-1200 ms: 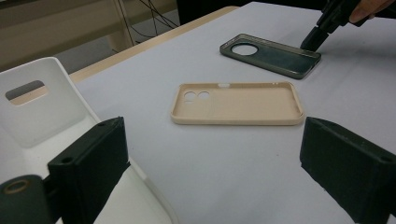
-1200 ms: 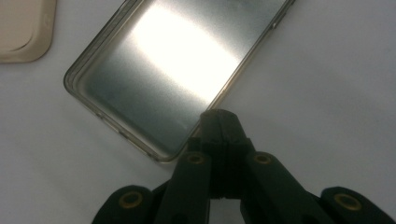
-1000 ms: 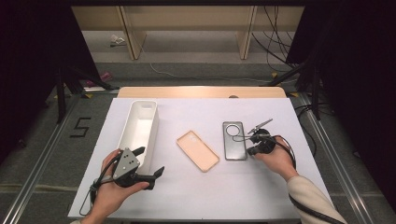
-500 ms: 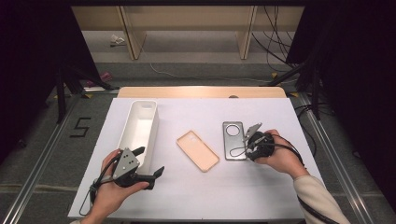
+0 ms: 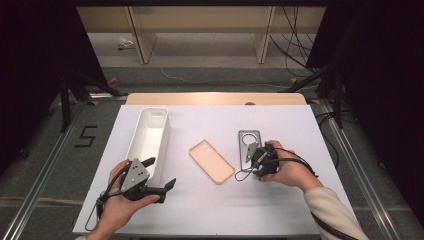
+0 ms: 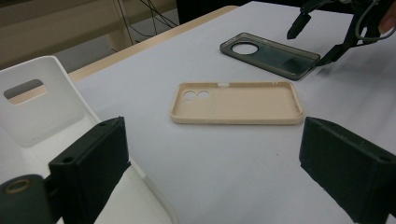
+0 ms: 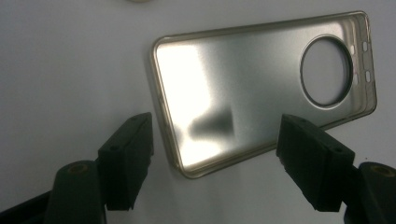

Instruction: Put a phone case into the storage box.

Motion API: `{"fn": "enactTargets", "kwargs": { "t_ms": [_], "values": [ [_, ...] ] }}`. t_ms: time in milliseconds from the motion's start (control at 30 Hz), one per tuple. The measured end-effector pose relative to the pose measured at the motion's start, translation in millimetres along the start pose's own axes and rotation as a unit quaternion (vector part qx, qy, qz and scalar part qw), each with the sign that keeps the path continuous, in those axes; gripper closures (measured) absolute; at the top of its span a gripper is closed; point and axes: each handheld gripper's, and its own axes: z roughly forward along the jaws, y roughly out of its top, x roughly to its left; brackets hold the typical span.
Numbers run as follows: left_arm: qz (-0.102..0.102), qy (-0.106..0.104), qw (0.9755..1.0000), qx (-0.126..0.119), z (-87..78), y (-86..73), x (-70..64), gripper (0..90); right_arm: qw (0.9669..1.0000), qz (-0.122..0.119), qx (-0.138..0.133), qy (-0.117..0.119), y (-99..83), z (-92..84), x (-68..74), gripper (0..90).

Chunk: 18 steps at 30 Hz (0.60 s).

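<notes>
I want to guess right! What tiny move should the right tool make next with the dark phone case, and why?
Probably lower and close on the near end of the dark phone case. The right tool hovers just over that end, its jaws, which have just been opening, stand apart on either side of the corner, and the case lies flat on the table.

**Three cameras, one tabletop**

High view: fixed above the near edge, looking forward and down. Left gripper view: low and close, facing across to the beige phone case (image 6: 236, 102) mid-frame, grey phone case (image 6: 271, 55) at upper right. Right gripper view: close above that grey case, shared by all three.
</notes>
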Motion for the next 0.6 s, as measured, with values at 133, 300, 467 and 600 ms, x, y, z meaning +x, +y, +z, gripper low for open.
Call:
{"fn": "enactTargets", "kwargs": {
  "t_ms": [133, 300, 467, 600],
  "values": [
    [-0.001, 0.0, 1.0, 0.0, -0.2, -0.2, 0.1, 7.7, 0.9999, -0.012, -0.001, 0.004, 7.5, 2.2, 0.5, 27.3],
    [0.0, -0.001, 1.0, 0.001, 0.2, -0.3, -0.1, 7.7, 0.9998, -0.021, 0.006, 0.002, 13.2, 3.5, 1.3, 27.5],
    [-0.001, 0.0, 1.0, 0.0, -0.1, -0.3, 0.0, 7.8, 0.9993, -0.033, 0.019, 0.001, 16.2, 5.9, 1.0, 28.3],
    [-0.001, 0.0, 1.0, -0.001, 0.0, -0.1, -0.1, 7.8, 0.9988, -0.045, 0.019, 0.003, 18.1, 7.7, 0.3, 28.5]
  ]
}}
